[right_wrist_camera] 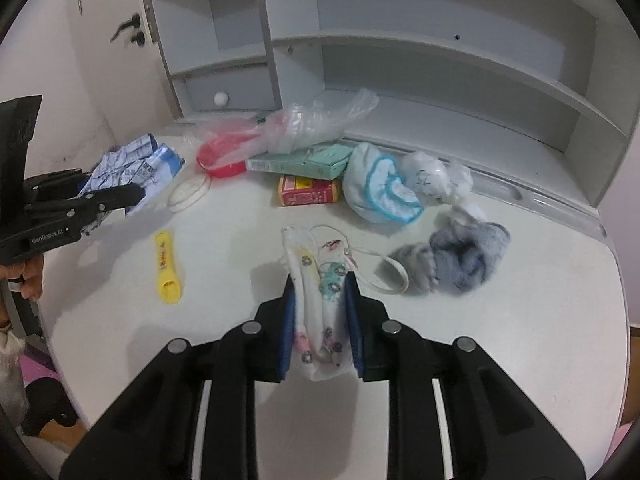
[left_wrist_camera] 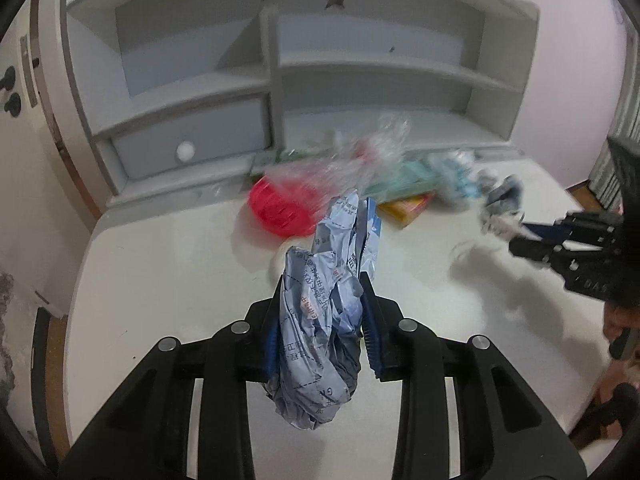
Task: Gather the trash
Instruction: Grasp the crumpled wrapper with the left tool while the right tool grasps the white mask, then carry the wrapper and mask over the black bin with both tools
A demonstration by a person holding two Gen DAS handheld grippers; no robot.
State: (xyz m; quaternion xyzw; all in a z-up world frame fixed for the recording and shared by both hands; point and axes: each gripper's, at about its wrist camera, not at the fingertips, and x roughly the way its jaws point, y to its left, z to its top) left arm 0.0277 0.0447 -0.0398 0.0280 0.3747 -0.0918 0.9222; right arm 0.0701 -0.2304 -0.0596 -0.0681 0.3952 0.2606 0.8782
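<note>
Right now my left gripper (left_wrist_camera: 322, 312) has its jaws pinching a crumpled blue-and-white printed wrapper (left_wrist_camera: 328, 300), held above the white tabletop (left_wrist_camera: 160, 280), while my right gripper (right_wrist_camera: 320, 312) clamps a white patterned face mask (right_wrist_camera: 320, 300) — its ear loop trails onto the tabletop. Beyond the mask lie a yellow tube (right_wrist_camera: 167, 266), a red box (right_wrist_camera: 310, 192), a teal box (right_wrist_camera: 300, 162), a red dish (right_wrist_camera: 222, 156) under clear plastic film (right_wrist_camera: 316, 120), and grey fluffy fabric (right_wrist_camera: 460, 258) — all below the grey shelf unit (right_wrist_camera: 440, 56).

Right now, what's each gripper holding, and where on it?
Left gripper: crumpled blue printed wrapper, clamped across its middle. Right gripper: patterned face mask, pinched across its folded body, ear loop trailing free.
</note>
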